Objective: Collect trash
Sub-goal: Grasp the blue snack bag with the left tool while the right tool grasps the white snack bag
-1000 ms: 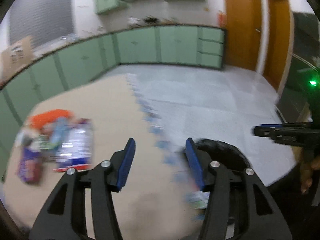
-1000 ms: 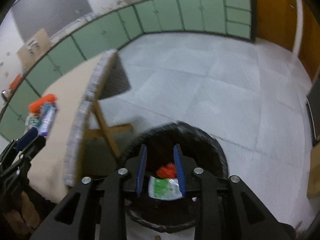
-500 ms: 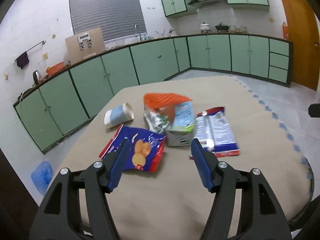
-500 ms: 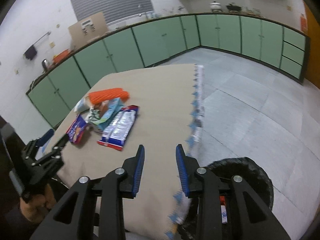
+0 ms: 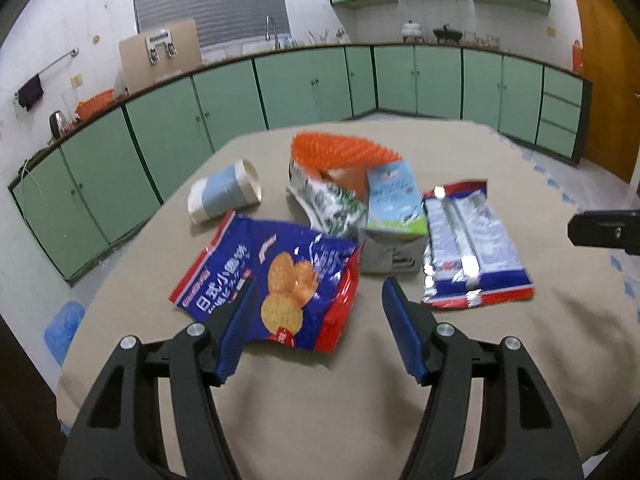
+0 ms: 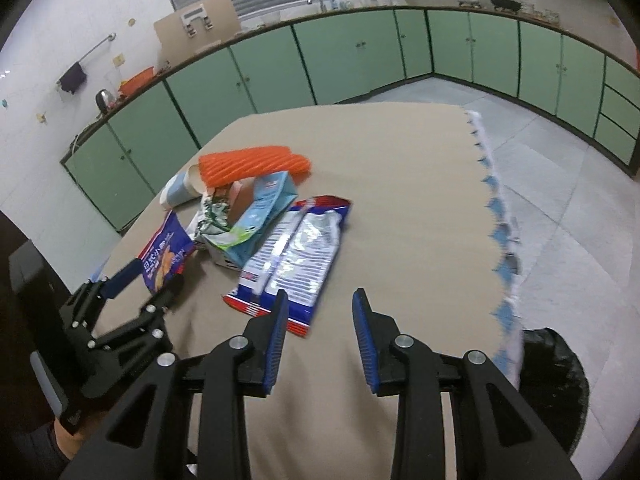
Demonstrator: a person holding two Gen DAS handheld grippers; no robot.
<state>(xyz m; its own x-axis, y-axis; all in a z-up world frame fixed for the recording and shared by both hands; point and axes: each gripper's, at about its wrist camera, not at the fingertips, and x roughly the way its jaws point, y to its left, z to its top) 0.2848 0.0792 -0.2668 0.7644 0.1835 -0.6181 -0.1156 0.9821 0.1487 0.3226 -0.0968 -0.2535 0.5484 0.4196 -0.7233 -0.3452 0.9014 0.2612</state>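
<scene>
A pile of trash lies on the beige table (image 5: 320,400). It holds a blue snack bag (image 5: 276,280), a tipped paper cup (image 5: 224,196), an orange wrapper (image 5: 340,154), a green-white bag (image 5: 328,204), a milk carton (image 5: 394,208) and a silver-blue wrapper (image 5: 472,248). My left gripper (image 5: 318,286) hovers open over the blue bag's near edge, pressing nothing. My right gripper (image 6: 320,312) is open and empty just short of the silver-blue wrapper (image 6: 304,252). The right wrist view also shows the left gripper (image 6: 150,280) at the blue bag (image 6: 166,256).
A black trash bin (image 6: 556,384) stands on the floor below the table's right edge, which has a blue-patterned fringe (image 6: 500,240). Green cabinets (image 5: 304,84) line the far walls. A black box (image 6: 36,280) stands at the left.
Both views have swung from the floor and bin to the table, and the trash pile is now closer. The left jaws stand wider than a second ago.
</scene>
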